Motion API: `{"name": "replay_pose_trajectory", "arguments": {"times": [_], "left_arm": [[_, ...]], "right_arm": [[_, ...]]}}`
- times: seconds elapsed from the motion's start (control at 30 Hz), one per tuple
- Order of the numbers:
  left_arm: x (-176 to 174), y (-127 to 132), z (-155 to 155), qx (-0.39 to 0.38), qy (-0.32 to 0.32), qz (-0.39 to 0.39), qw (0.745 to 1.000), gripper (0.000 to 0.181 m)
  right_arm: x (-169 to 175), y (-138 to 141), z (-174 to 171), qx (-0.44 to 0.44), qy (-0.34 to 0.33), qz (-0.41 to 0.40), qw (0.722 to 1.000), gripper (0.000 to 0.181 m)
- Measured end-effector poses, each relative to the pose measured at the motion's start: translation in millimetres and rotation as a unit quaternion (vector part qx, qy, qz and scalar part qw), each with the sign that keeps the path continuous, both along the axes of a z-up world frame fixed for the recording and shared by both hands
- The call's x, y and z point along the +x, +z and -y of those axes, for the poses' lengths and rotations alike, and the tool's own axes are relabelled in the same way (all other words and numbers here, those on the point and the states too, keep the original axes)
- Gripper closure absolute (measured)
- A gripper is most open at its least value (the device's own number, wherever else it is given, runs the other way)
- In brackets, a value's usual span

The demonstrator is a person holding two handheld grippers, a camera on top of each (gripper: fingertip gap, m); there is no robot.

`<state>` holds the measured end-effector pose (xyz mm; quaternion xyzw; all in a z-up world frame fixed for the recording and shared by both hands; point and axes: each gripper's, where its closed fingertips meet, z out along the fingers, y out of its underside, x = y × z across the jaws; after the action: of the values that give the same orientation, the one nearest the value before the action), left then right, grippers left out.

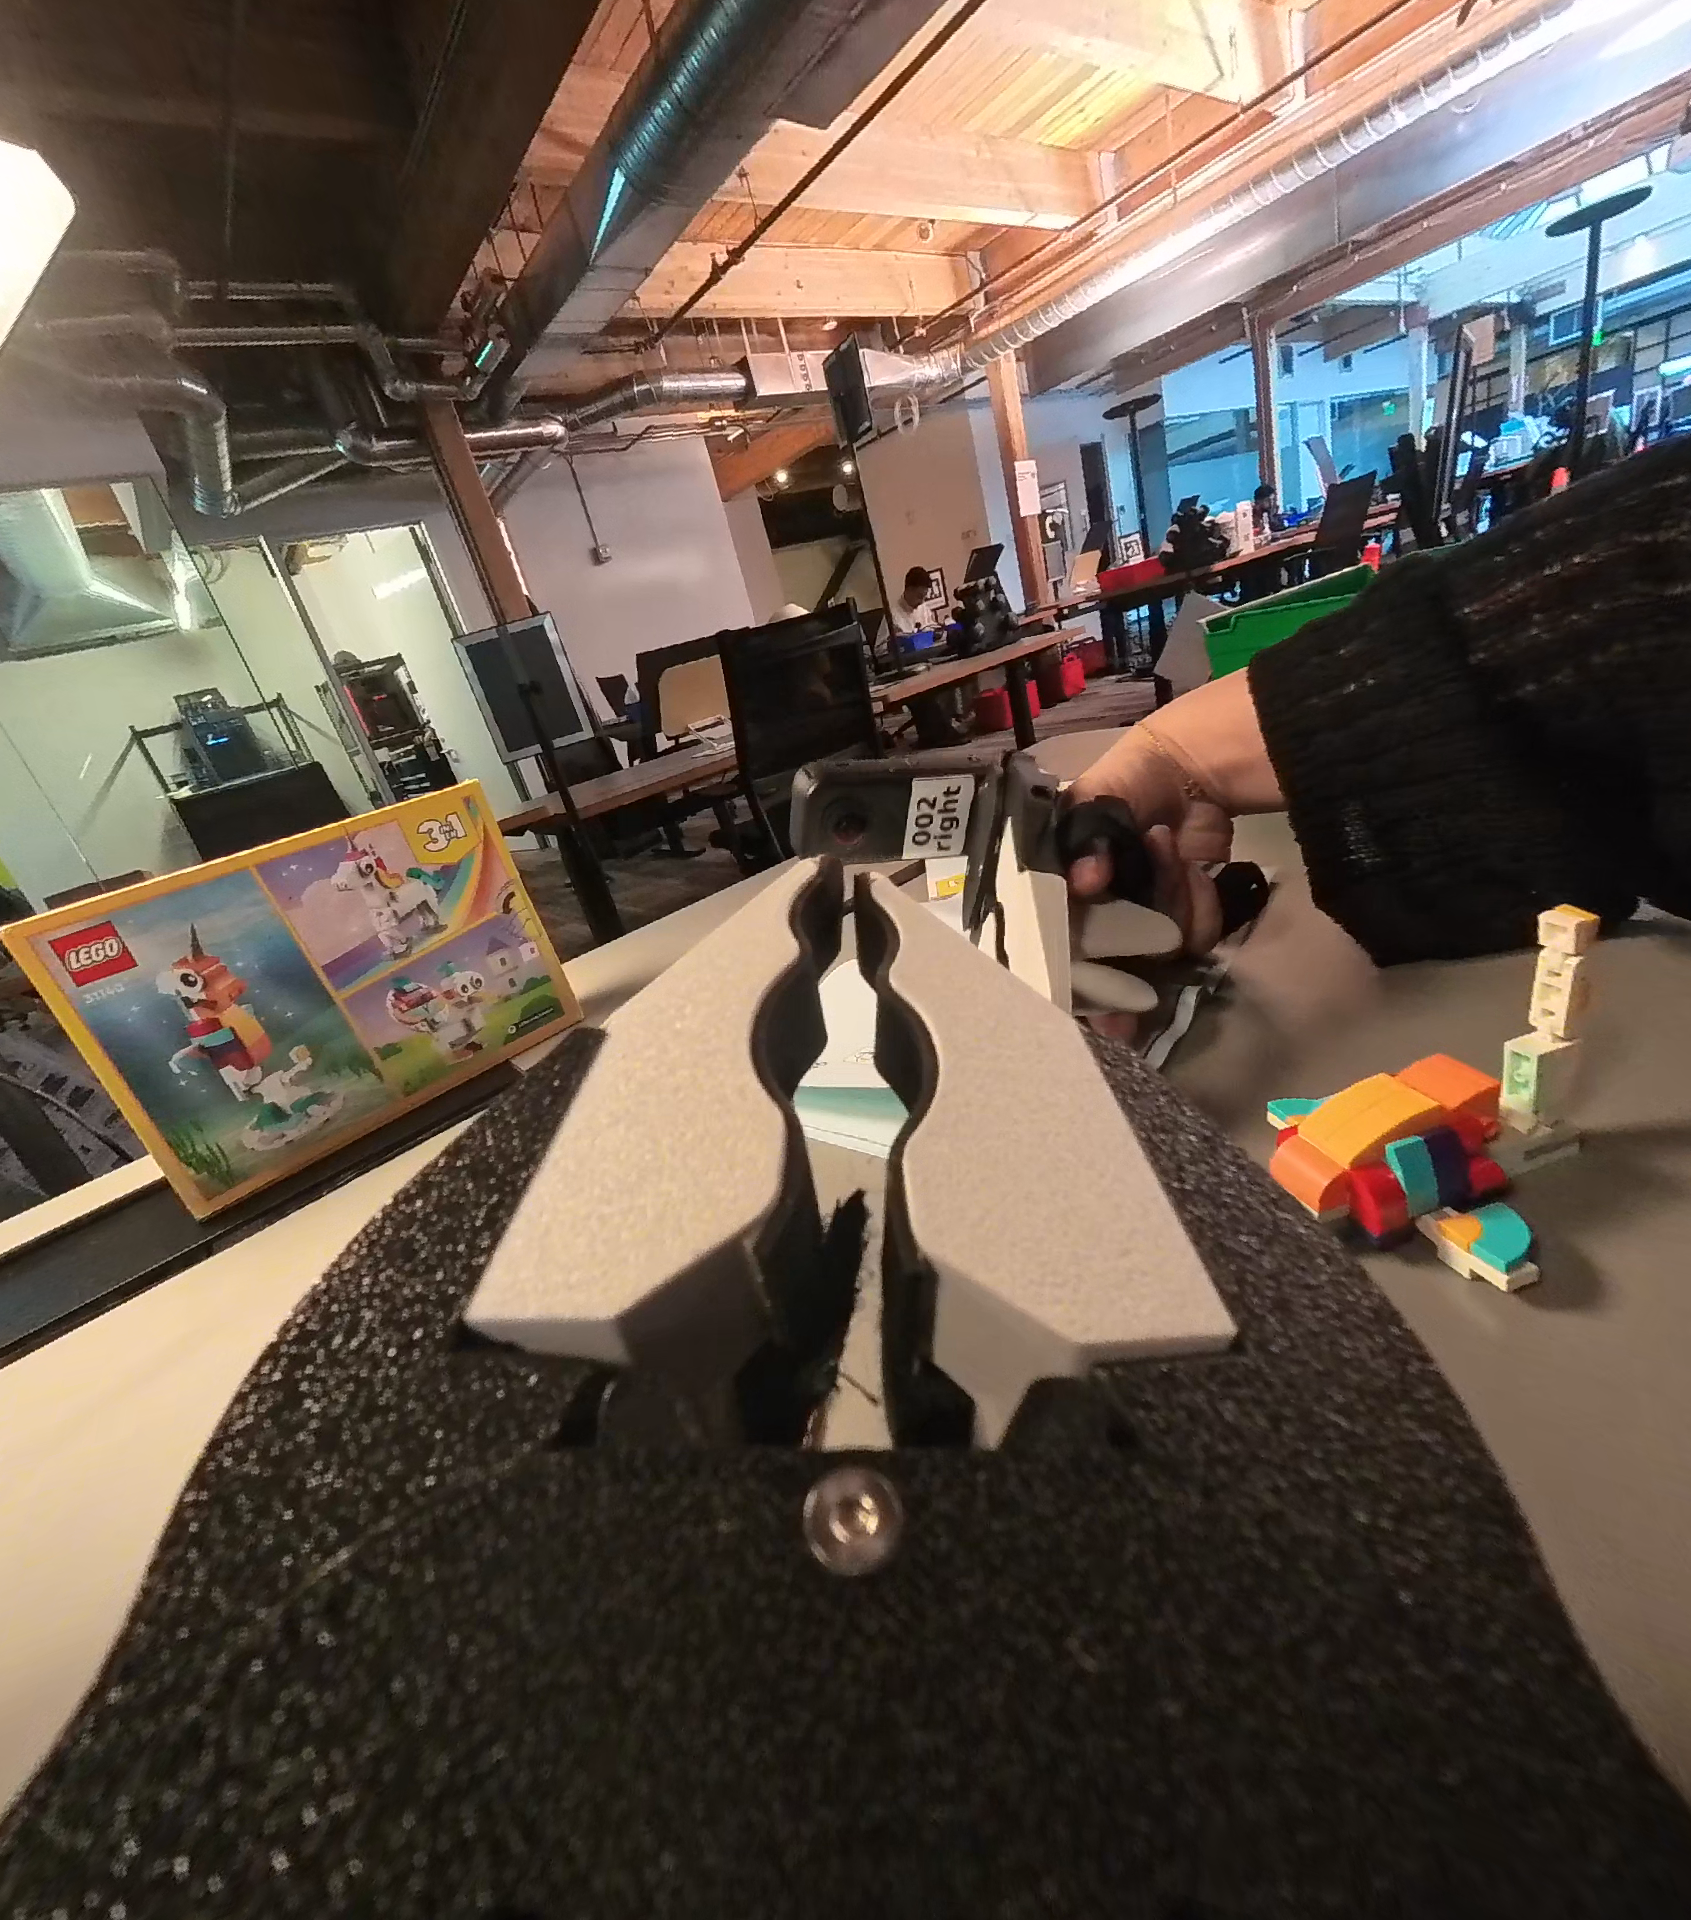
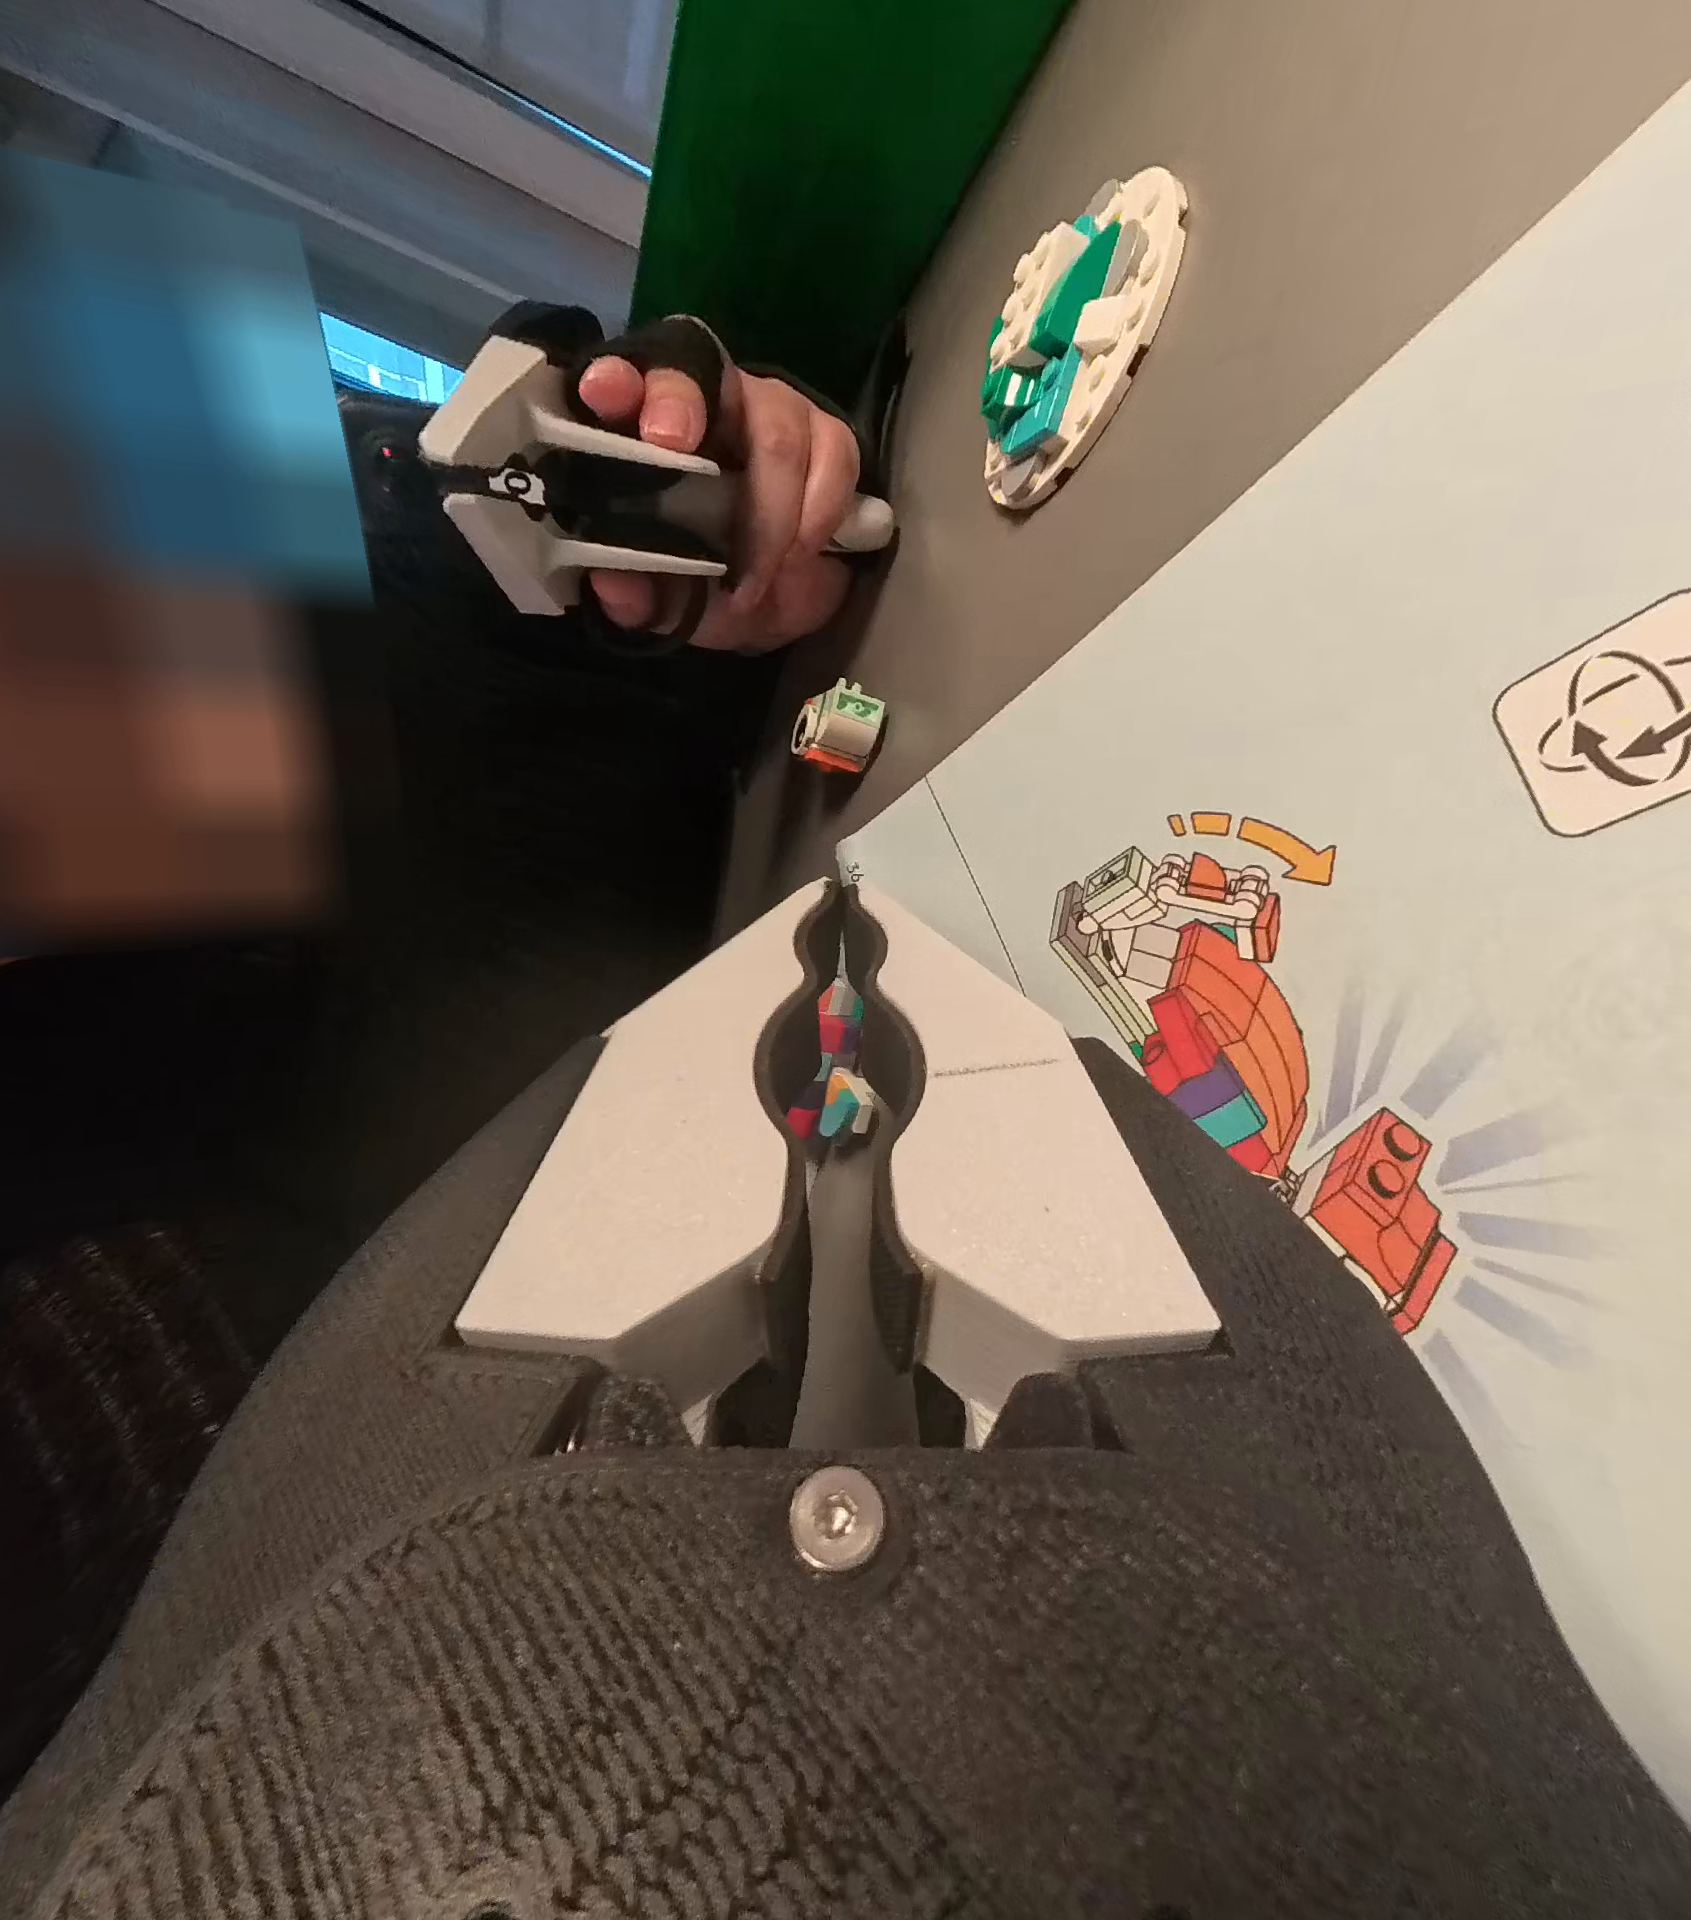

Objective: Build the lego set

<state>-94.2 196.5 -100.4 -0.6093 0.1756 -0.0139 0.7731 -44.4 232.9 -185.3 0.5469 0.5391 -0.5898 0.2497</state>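
My left gripper (image 1: 846, 883) is shut and empty, held above the grey table (image 1: 1568, 1475). It also shows in the right wrist view (image 2: 508, 483), in a hand at the table's edge. My right gripper (image 2: 846, 883) is shut on the corner of an instruction booklet page (image 2: 1340, 644), with printed colours showing between its fingers. It also shows in the left wrist view (image 1: 1028, 914), just past my left fingertips. An orange, red and teal lego body with a white neck (image 1: 1392, 1153) lies to the right. A round white base with teal bricks (image 2: 1080, 332) and a small white, green and orange piece (image 2: 841, 732) sit by the booklet.
The lego box (image 1: 301, 997) stands upright at the table's far left edge. A green bin (image 1: 1288, 623) sits behind the right arm's dark sleeve (image 1: 1547, 707) and also shows in the right wrist view (image 2: 820, 156). Office desks fill the background. My hands' fingertips stand some 11 cm from each other.
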Motion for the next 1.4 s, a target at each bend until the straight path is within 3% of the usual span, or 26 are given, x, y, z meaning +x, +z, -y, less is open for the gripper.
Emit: {"name": "replay_pose_trajectory", "arguments": {"times": [0.2,0.3,0.37,0.57,0.7,0.8,1.07,1.4], "left_arm": [[-0.6,0.5,0.1,0.001,0.001,0.001,1.000,0.181],[-1.1,0.6,0.3,0.001,0.001,0.003,1.000,0.181],[-1.3,0.9,0.5,0.002,0.001,0.003,1.000,0.181],[-2.1,0.5,-0.5,0.000,0.002,0.006,1.000,0.181],[-1.7,0.3,-0.5,0.000,0.002,0.004,1.000,0.181],[-1.4,0.3,-0.4,0.001,0.002,0.002,1.000,0.181],[-2.3,0.4,-0.2,0.001,0.004,0.003,1.000,0.181],[-1.8,0.2,-0.1,0.001,0.004,0.001,1.000,0.181]], "right_arm": [[-2.4,4.3,-3.4,-0.005,-0.013,-0.014,1.000,0.181],[-2.9,7.6,-17.2,0.077,-0.061,-0.085,0.992,0.181],[3.7,26.3,-27.5,0.098,-0.112,-0.146,0.978,0.181],[57.7,71.8,-76.4,0.167,-0.323,-0.276,0.890,0.181],[106.3,75.5,-106.5,0.198,-0.430,-0.283,0.834,0.181],[133.1,69.9,-119.6,0.209,-0.477,-0.262,0.813,0.181],[161.4,38.4,-135.6,0.216,-0.528,-0.168,0.804,0.181],[162.0,31.6,-134.5,0.221,-0.526,-0.158,0.806,0.181]]}}
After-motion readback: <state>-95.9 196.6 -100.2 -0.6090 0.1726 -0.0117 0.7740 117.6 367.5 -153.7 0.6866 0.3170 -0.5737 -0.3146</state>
